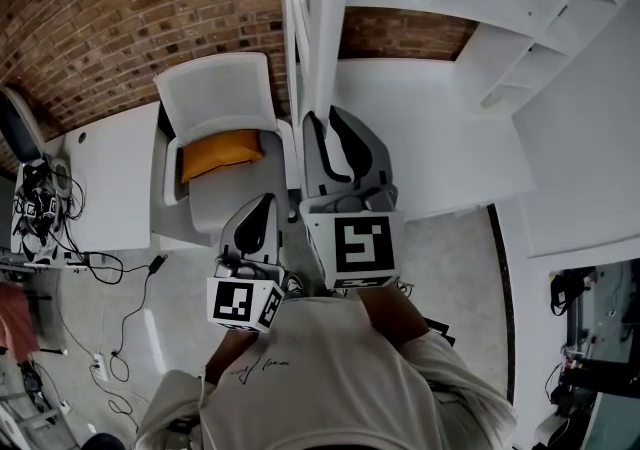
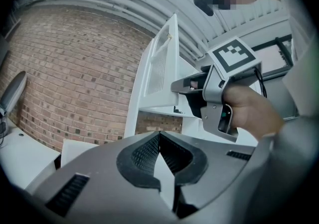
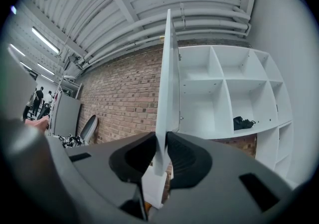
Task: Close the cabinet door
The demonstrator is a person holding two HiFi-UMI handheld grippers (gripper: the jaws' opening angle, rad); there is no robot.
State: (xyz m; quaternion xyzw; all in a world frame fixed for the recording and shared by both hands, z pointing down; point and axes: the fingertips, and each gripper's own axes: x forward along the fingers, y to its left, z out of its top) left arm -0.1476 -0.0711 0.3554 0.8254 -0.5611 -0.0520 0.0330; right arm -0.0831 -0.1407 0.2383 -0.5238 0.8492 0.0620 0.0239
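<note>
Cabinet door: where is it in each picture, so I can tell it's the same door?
Head view: the cabinet door is the thin white panel at top centre, seen edge-on.
Left gripper view: it is the white panel standing in the middle.
Right gripper view: it is the thin white edge running up the middle, pinched between the right gripper jaws.
Shared landmark: the brick wall, left of the door every time.

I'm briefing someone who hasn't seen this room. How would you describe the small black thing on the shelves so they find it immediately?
Find the white shelving unit against the brick wall, beside the open cabinet door. In its second row of cubbies down lies a small crumpled black item, the only dark thing among those white compartments.
</note>
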